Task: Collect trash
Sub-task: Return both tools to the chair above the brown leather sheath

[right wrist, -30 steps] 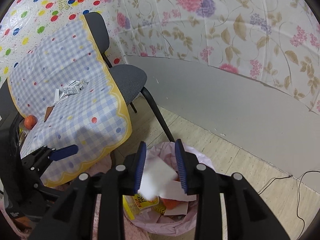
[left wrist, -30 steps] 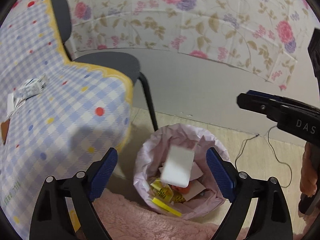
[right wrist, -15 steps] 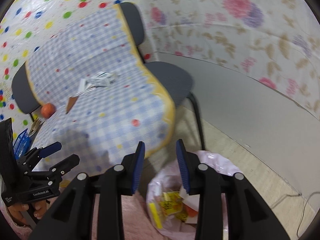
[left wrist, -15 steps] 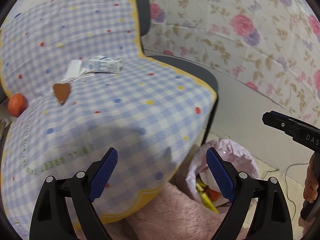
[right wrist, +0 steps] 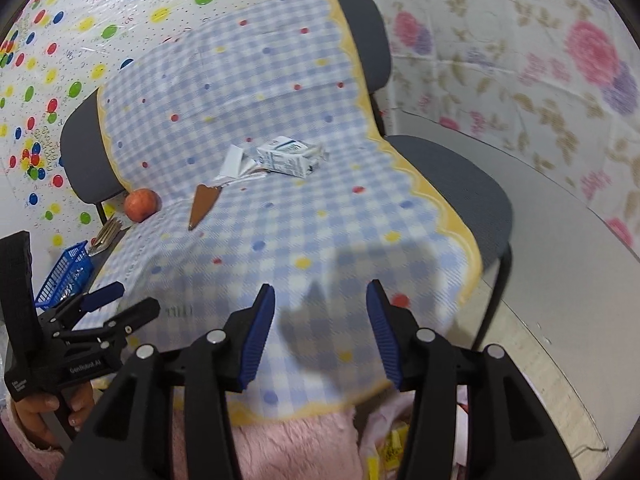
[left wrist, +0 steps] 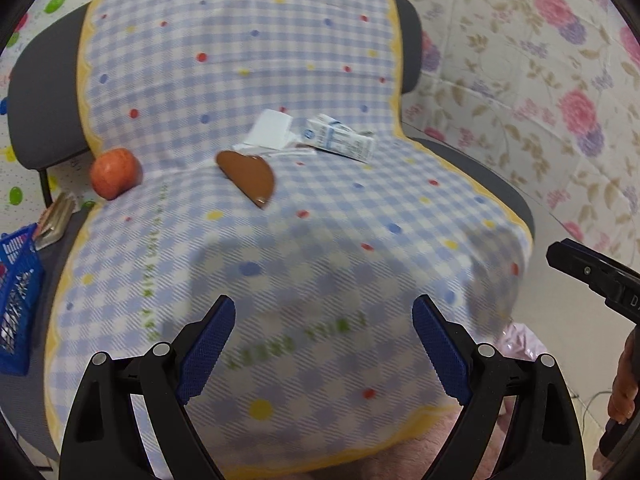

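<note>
While your left gripper (left wrist: 324, 344) sits at the bottom of its frame, jaws spread wide with nothing between the blue pads (left wrist: 206, 350), it points at the checked cloth (left wrist: 280, 260) draped over the chairs. Your right gripper (right wrist: 320, 336) is also at bottom centre of its own view, jaws parted to a middling gap, nothing held.

Trash sits in the upper middle of both frames. The crushed milk carton (left wrist: 340, 142) lies on its side on the cloth. Just left of it, touching or overlapping, is a white folded paper (left wrist: 270, 132). Below that, a brown flat wrapper (left wrist: 248, 178) lies near the paper's lower edge; can't tell whether they touch.

Further left in the left view, an orange-red fruit (left wrist: 114, 172) rests where the cloth's seat meets the backrest, well apart from the carton. At the far left edge there's a blue basket (left wrist: 18, 300), with some flat tan items (left wrist: 54, 220) just above it.

In the right view, the left gripper's body shows at lower left, held by a hand (right wrist: 44, 412). At the bottom right of that view, the pink trash bag (right wrist: 384, 448) peeks past the fingers, yellow scraps inside. A pink fuzzy rug (right wrist: 292, 448) is beside it at bottom centre. The grey chair seat (right wrist: 452, 176) shows right of the cloth, floral wall (right wrist: 540, 60) behind.
</note>
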The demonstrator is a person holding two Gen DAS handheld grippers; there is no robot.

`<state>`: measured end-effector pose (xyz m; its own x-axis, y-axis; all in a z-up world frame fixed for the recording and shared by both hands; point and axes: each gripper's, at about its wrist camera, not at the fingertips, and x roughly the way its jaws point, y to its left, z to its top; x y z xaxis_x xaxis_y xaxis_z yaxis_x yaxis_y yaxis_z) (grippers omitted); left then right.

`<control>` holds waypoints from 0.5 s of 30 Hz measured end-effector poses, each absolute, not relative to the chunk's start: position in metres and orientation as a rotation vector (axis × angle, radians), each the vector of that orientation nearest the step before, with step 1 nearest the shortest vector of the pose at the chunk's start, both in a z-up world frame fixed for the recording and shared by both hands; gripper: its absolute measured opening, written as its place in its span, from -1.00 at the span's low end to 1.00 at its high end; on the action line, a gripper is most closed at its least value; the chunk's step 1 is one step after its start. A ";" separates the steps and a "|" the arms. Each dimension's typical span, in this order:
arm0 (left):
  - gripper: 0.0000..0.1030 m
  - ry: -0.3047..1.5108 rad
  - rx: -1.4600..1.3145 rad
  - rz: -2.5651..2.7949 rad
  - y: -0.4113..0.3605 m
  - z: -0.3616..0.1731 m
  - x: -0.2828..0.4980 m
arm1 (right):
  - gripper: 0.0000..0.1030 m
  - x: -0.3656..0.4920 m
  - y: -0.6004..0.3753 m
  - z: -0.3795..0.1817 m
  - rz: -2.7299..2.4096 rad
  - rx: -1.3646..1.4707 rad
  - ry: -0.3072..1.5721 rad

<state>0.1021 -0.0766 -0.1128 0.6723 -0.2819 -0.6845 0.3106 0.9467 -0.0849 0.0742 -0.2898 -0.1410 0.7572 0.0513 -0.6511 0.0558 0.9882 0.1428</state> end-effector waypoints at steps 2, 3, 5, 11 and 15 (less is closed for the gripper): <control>0.74 0.754 0.029 -0.302 -0.069 -0.109 0.111 | -0.08 0.087 -0.288 -0.139 0.017 0.154 0.709; 0.74 0.753 0.022 -0.289 -0.065 -0.108 0.115 | -0.08 0.091 -0.287 -0.138 0.024 0.152 0.708; 0.74 0.753 0.006 -0.259 -0.056 -0.105 0.125 | -0.08 0.100 -0.285 -0.136 0.040 0.153 0.703; 0.74 0.745 0.015 -0.187 -0.040 -0.097 0.151 | -0.08 0.152 -0.275 -0.131 0.116 0.160 0.703; 0.74 0.739 0.025 -0.145 -0.030 -0.092 0.175 | -0.31 0.201 -0.258 -0.130 0.191 0.150 0.701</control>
